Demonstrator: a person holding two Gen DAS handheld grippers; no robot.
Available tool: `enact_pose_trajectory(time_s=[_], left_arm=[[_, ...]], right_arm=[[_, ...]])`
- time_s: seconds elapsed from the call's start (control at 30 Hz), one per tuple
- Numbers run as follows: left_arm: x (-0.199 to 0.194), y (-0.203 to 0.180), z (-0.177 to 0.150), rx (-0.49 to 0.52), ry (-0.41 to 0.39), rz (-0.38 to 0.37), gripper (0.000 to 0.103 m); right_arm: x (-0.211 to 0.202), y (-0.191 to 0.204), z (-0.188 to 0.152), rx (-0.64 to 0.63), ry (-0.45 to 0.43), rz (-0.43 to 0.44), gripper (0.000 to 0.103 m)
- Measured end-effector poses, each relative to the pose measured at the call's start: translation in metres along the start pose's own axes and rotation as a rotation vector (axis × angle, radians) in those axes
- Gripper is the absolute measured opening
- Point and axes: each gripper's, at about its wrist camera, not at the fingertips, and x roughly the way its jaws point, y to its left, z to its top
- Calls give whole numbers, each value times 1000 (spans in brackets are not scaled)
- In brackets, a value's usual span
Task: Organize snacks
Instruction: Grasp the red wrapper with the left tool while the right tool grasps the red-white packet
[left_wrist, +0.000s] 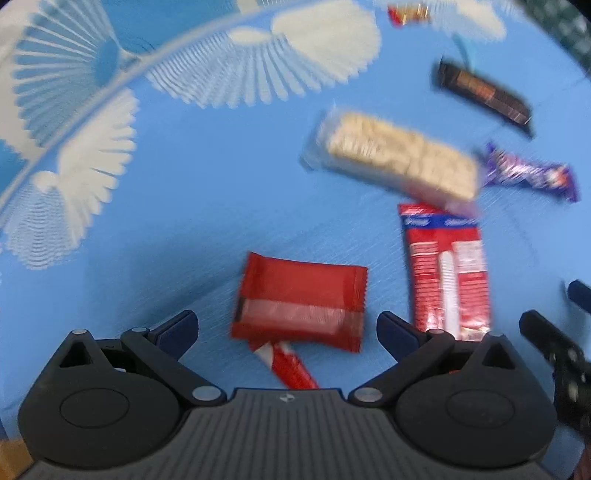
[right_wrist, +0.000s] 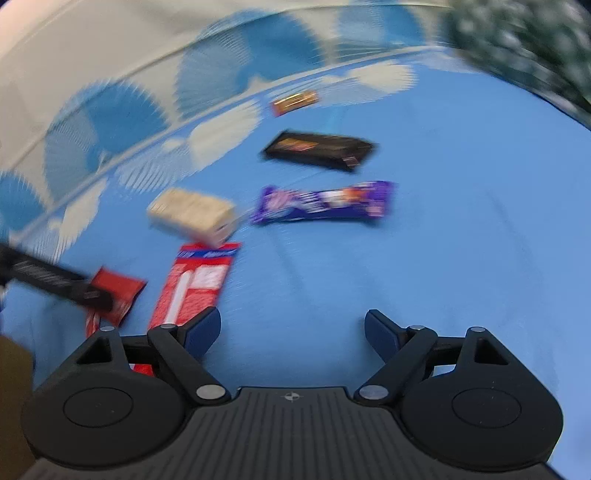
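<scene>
Both views are pretty blurry. The left gripper (left_wrist: 287, 328) is wide open over the blue surface (left_wrist: 184, 206), holding nothing, with a red snack pack (left_wrist: 299, 306) lying right between its fingertips. A long red-and-white pack (left_wrist: 448, 269) sits just off its right finger, and a pale wafer block (left_wrist: 399, 158) lies further ahead. The right gripper (right_wrist: 291, 330) is spread open too, empty, with a purple bar (right_wrist: 325, 203) ahead of it and a dark bar (right_wrist: 317, 149) beyond that.
</scene>
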Motion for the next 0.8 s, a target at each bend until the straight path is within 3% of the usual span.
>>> enact_pose_trajectory(time_s=[0.07, 0.1, 0.2, 0.33, 0.43, 0.53, 0.57, 0.6, 0.67, 0.8], left_arm=[[11, 2, 6, 11, 17, -14, 103], [11, 7, 9, -12, 9, -37, 103], [16, 32, 10, -104, 7, -10, 103], [25, 62, 3, -213, 41, -82, 103], [25, 63, -2, -208, 45, -83, 103], [25, 55, -3, -196, 45, -68, 103], [24, 53, -3, -193, 36, -64, 96], [20, 51, -6, -193, 20, -77, 90], [5, 44, -9, -194, -17, -67, 62], [-11, 44, -18, -235, -34, -79, 58]], right_arm=[[8, 10, 2, -27, 12, 17, 90], [10, 15, 3, -43, 26, 27, 91], [20, 33, 4, -106, 28, 43, 95], [37, 62, 5, -216, 27, 13, 103], [49, 80, 0, -305, -1, -48, 103], [52, 80, -1, -319, -32, -38, 101], [48, 78, -1, -320, -49, -35, 85], [45, 77, -2, -332, -59, -18, 60], [38, 72, -3, -340, -55, -32, 50], [17, 50, -4, -250, -32, -47, 42]])
